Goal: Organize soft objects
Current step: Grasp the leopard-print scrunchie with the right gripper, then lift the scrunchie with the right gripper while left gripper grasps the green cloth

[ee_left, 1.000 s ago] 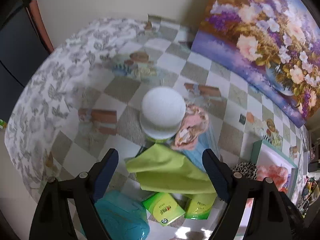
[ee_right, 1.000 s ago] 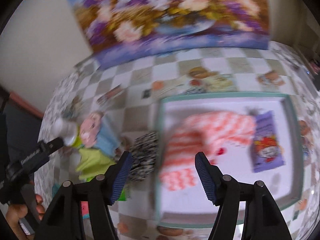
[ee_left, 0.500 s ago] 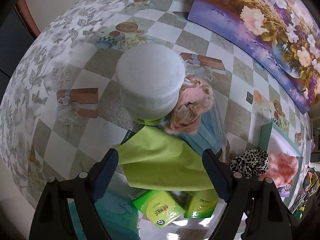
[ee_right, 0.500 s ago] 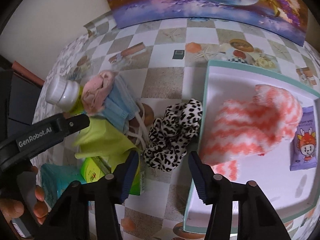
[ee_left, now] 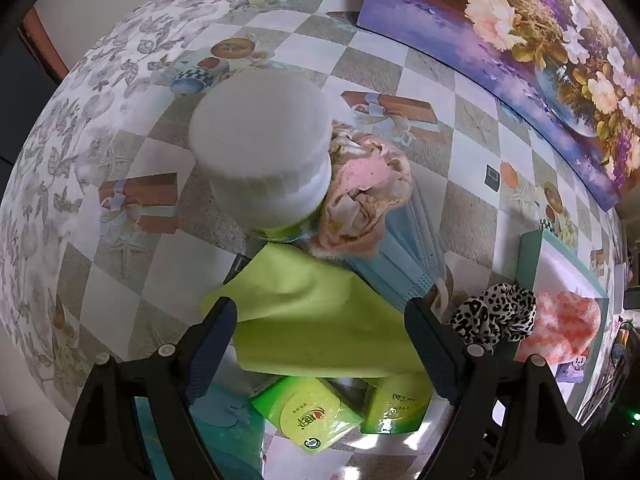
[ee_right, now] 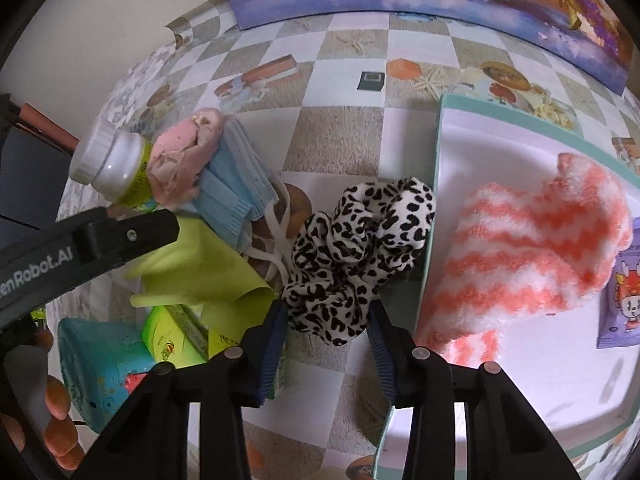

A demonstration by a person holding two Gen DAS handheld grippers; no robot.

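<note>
On checkered tablecloth (ee_right: 332,148), between clutter pile and tray: leopard-print scrunchie (ee_right: 360,248), touching tray's left wall or just beside it, cannot tell which. Right gripper (ee_right: 328,332) pointed steeply down over near end of scrunchie; jaws have just been closing, fabric between them, pads at its two flanks, but firm pinch not confirmed from right wrist view. Same scrunchie seen from left wrist view (ee_left: 494,314), right of the left gripper.

Left gripper (ee_left: 320,344) spread wide, nothing clamped; blue fingers straddling lime-green cloth (ee_left: 320,320), pads apart from it by eye. Green cloth draped over two green tissue packs (ee_left: 312,416), partly hiding them.

Behind green cloth: white-capped bottle (ee_left: 264,148) upright, green label at base. Pink crumpled cloth (ee_left: 364,196) leaning against bottle's right side, resting on stack of blue face masks (ee_left: 412,256); white ear loops trailing toward scrunchie.

Teal container (ee_right: 96,364) at lower left of right wrist view, near person's hand (ee_right: 56,420) gripping left tool.

Teal-rimmed white tray (ee_right: 438,152) at right: coral-and-white striped fuzzy sock (ee_right: 532,248) lying inside, small purple snack packet (ee_right: 622,288) at its right, touching or just overlapping.

Floral painting (ee_left: 532,36) propped along far edge of table.
</note>
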